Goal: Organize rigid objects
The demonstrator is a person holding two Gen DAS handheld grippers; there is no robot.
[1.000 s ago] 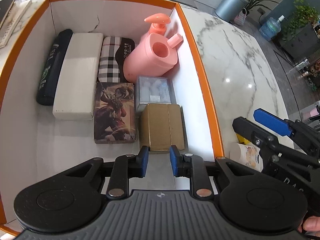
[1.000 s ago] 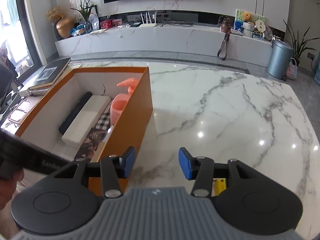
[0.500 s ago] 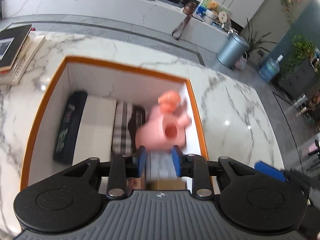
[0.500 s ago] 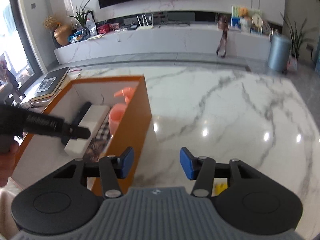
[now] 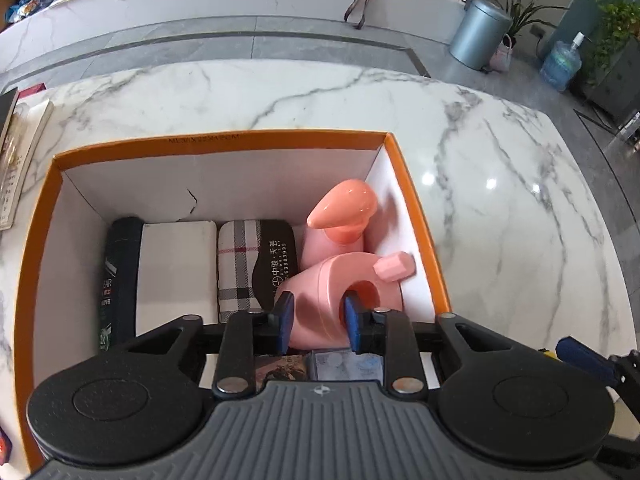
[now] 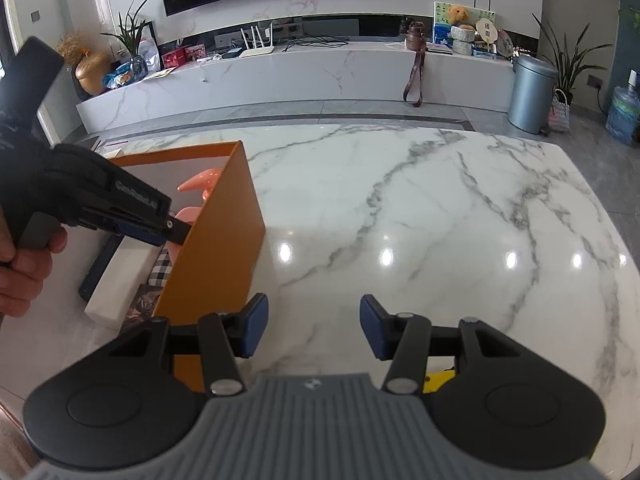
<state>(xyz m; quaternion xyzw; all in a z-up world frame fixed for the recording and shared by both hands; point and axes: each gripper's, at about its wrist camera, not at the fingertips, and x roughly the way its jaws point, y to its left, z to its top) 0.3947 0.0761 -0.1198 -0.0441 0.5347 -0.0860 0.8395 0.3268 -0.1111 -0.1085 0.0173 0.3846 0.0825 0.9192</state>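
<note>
An orange-rimmed box [image 5: 224,139] with white inner walls stands on the marble table. Inside lie a dark bottle [image 5: 118,280], a white box [image 5: 176,272], a plaid case [image 5: 256,264], a pink pump bottle [image 5: 340,216] and a pink jug [image 5: 328,292]. My left gripper [image 5: 316,322] hangs over the box, its open blue pads on either side of the pink jug, apart from it. My right gripper [image 6: 314,330] is open and empty over the marble, right of the box's orange wall [image 6: 216,248]. The left gripper also shows in the right wrist view [image 6: 120,208].
A picture box [image 5: 280,366] and a clear case [image 5: 344,364] lie near the box's front, half hidden by my left gripper. Books [image 5: 16,152] lie at the table's left edge. A yellow item [image 6: 438,380] peeks under my right gripper.
My left gripper has risen and tilted up from the box's front toward the far side; its jaws have widened a little. My right gripper has barely moved.
</note>
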